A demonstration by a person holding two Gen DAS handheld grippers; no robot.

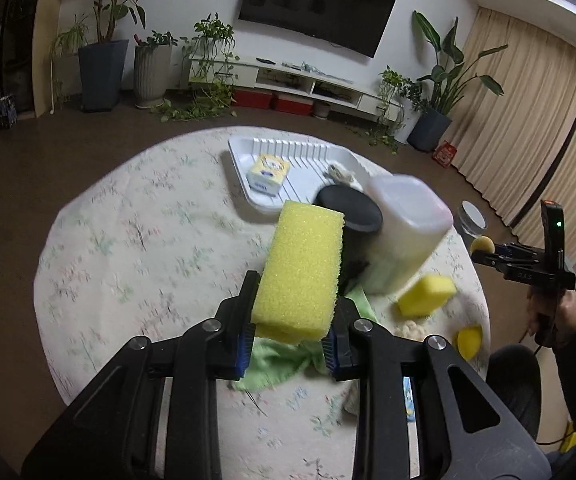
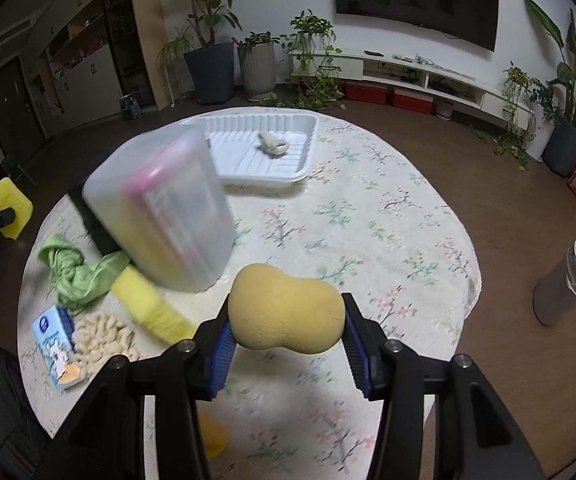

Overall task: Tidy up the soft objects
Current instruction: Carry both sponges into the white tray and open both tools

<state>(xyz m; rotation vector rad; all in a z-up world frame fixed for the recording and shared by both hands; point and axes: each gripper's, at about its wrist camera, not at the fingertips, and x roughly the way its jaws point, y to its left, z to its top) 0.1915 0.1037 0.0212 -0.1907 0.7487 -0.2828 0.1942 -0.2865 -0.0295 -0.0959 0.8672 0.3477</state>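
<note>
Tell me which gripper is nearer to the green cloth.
Left. The left gripper, shut on a yellow block sponge, hangs right above the green cloth. The right gripper, holding a rounded tan sponge, is off to the cloth's side.

Wall-mounted TV (image 1: 315, 4), potted plants (image 2: 208, 32), perhaps beige curtains (image 1: 527, 120).

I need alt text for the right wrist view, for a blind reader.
The right tongs grip a tan peanut-shaped sponge above a round floral table. Behind stand a translucent plastic container and a white tray.
</note>
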